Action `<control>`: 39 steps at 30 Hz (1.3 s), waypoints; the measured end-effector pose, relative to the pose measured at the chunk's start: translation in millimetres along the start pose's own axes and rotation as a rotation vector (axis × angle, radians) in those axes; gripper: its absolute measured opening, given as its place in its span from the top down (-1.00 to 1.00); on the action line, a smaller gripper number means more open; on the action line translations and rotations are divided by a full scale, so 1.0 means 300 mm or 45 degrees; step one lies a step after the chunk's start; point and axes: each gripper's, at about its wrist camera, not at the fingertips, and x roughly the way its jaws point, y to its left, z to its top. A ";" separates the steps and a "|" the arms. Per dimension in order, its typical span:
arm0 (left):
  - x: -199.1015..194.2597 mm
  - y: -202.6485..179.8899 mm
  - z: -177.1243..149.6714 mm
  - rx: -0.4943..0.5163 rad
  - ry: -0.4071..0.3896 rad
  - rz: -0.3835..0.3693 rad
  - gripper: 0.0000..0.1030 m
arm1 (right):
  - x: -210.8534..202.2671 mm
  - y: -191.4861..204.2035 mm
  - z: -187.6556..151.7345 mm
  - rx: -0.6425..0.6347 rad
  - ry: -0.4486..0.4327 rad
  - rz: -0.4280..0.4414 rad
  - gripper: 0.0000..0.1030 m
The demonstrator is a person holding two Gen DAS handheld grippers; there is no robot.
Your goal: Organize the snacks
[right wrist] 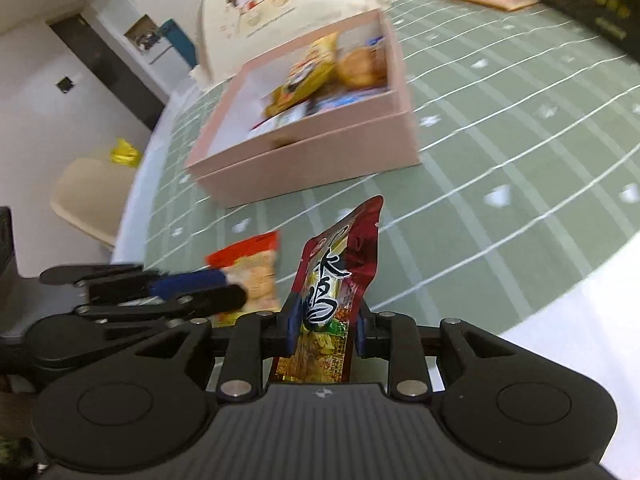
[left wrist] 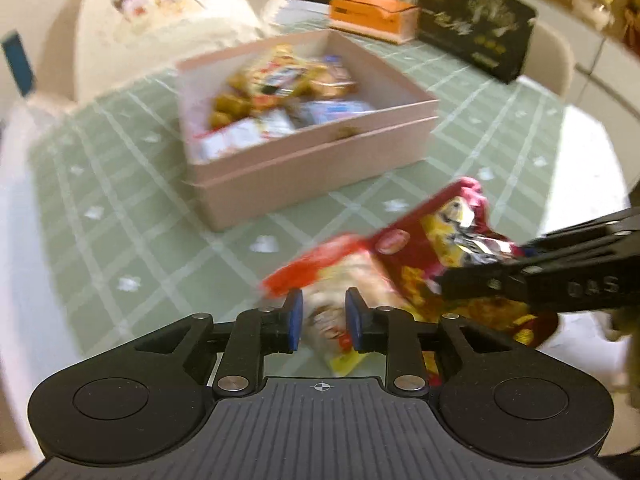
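Chairs stand around the table (left wrist: 120, 208), which has a green checked cloth on it. One cream chair (right wrist: 280, 12) with cartoon faces stands behind the pink box (left wrist: 316, 168). An orange box (left wrist: 372, 16) and a big black box (left wrist: 476, 24) sit at the far side, well apart from the pink one. The green cloth between the grippers and the pink box is bare.

The right gripper (right wrist: 326, 332) is clamped on a dark red snack bag (right wrist: 340, 280). This bag stands nearly upright between the blue pads (right wrist: 294, 324). Its long side runs up and away, and its top corner leans toward the pink box. In the left view it sits higher than the other bag and partly over it.

The left gripper (left wrist: 324, 320) has a red and yellow snack bag (left wrist: 340, 288) between its pads. The pads are close to the bag's sides, but the picture is blurry, so I cannot tell if they squeeze it. This bag points away toward the pink box.

The pink box is open on top. It looks like two layers, one on the other. Many small snack packs (left wrist: 280, 96) lie in a jumble inside, yellow, white and blue.
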 end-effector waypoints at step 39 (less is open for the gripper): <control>0.044 0.086 0.043 -0.247 0.034 -0.419 -0.01 | -0.069 0.057 0.016 -0.108 -0.007 -0.045 0.65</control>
